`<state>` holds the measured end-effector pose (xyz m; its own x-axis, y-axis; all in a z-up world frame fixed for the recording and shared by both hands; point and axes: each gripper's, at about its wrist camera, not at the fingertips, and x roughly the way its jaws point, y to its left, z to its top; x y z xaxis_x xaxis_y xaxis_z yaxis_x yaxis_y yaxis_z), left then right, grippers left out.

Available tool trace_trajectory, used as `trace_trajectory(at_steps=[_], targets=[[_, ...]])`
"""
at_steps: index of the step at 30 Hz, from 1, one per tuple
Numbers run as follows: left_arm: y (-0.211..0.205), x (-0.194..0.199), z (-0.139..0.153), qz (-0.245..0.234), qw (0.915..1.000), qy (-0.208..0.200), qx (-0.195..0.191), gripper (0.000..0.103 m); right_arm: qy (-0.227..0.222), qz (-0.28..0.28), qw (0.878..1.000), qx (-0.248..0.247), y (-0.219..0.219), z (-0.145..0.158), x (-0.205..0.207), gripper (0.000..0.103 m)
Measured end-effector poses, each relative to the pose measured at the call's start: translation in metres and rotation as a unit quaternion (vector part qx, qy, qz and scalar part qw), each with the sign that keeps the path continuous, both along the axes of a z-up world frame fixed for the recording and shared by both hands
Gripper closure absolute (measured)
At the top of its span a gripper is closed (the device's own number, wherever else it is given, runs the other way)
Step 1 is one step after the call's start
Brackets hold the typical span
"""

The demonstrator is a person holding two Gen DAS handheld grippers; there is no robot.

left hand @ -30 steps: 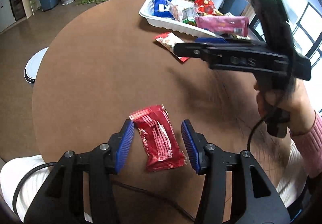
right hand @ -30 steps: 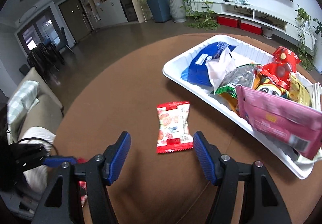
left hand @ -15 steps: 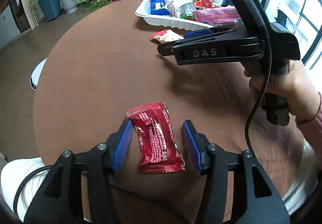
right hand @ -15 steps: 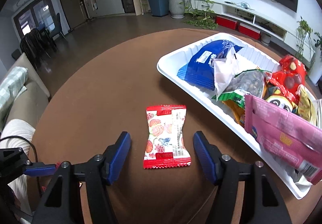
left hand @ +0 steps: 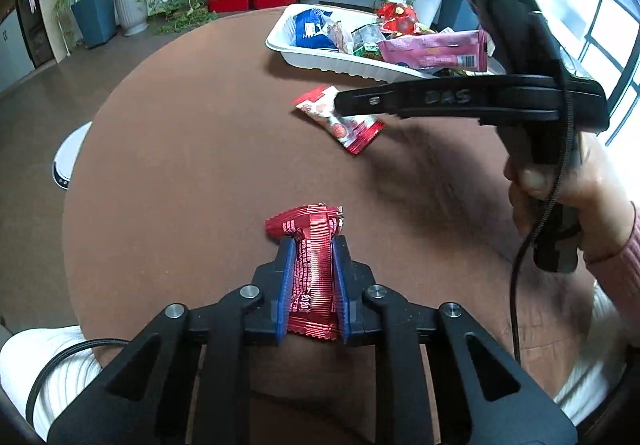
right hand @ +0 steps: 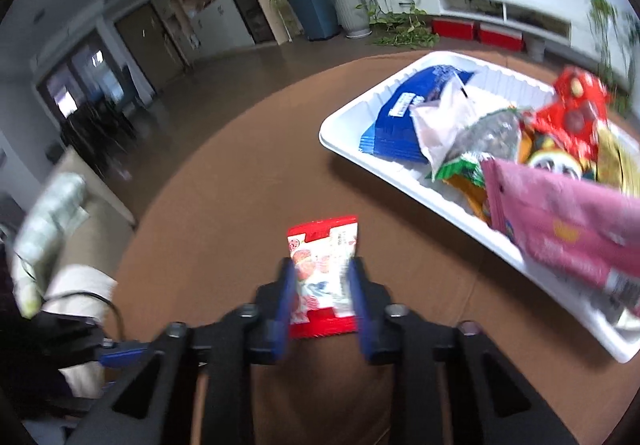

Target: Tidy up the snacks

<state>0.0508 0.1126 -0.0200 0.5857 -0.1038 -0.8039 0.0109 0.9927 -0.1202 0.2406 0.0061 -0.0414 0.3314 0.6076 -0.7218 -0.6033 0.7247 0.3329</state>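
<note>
The left claw [left hand: 313,259] is squeezing a red wrapper [left hand: 311,265] at lower centre; the right claw [right hand: 322,281] is pinching a white-and-red packet [right hand: 323,273].

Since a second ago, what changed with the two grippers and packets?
Both closed: left gripper now pinches the dark red packet; right gripper squeezes the red-and-white packet. White tray and its snacks unchanged.

Both wrist views low over round table [left hand: 180,133], facing forward; shared: white tray [left hand: 280,41] [right hand: 340,141].
</note>
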Motion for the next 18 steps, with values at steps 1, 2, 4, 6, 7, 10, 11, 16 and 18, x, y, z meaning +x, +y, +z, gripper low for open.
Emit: trace_trajectory(at_steps=[1, 2, 4, 6, 7, 10, 11, 16, 18], targets=[[0.001, 0.001, 0.0, 0.002, 1.0, 0.0, -0.003, 0.086, 0.009, -0.004, 1.0, 0.013, -0.004, 0.001, 0.0, 0.079], [0.002, 0.003, 0.0, 0.001, 1.0, 0.001, -0.008, 0.086, 0.018, -0.007, 0.999, 0.025, -0.009, 0.002, -0.001, 0.08], [0.003, 0.004, 0.0, 0.004, 0.9999, 0.0, -0.014, 0.086, 0.019, -0.011, 1.0, 0.022, -0.012, 0.002, 0.002, 0.079], [0.002, 0.004, -0.001, 0.002, 0.9999, 0.001, -0.015, 0.086, 0.019, -0.005, 0.999, 0.025, -0.014, 0.003, -0.001, 0.079], [0.002, 0.003, 0.0, 0.002, 0.9999, 0.0, -0.015, 0.086, 0.018, -0.004, 1.0, 0.023, -0.013, 0.003, -0.003, 0.079], [0.002, -0.001, -0.001, 0.001, 0.9999, -0.001, -0.011, 0.086, -0.003, 0.002, 1.0, 0.0, -0.003, 0.007, -0.008, 0.065], [0.001, -0.001, -0.001, 0.001, 0.9999, 0.0, -0.011, 0.086, -0.008, 0.002, 1.0, -0.008, 0.001, 0.007, -0.007, 0.055], [0.0, 0.001, -0.001, -0.003, 1.0, -0.001, -0.006, 0.086, -0.04, 0.019, 0.996, -0.083, 0.028, -0.001, -0.008, 0.049], [0.0, 0.001, -0.002, -0.003, 1.0, -0.001, -0.004, 0.086, -0.07, 0.021, 0.991, -0.109, 0.034, -0.002, -0.014, 0.053]])
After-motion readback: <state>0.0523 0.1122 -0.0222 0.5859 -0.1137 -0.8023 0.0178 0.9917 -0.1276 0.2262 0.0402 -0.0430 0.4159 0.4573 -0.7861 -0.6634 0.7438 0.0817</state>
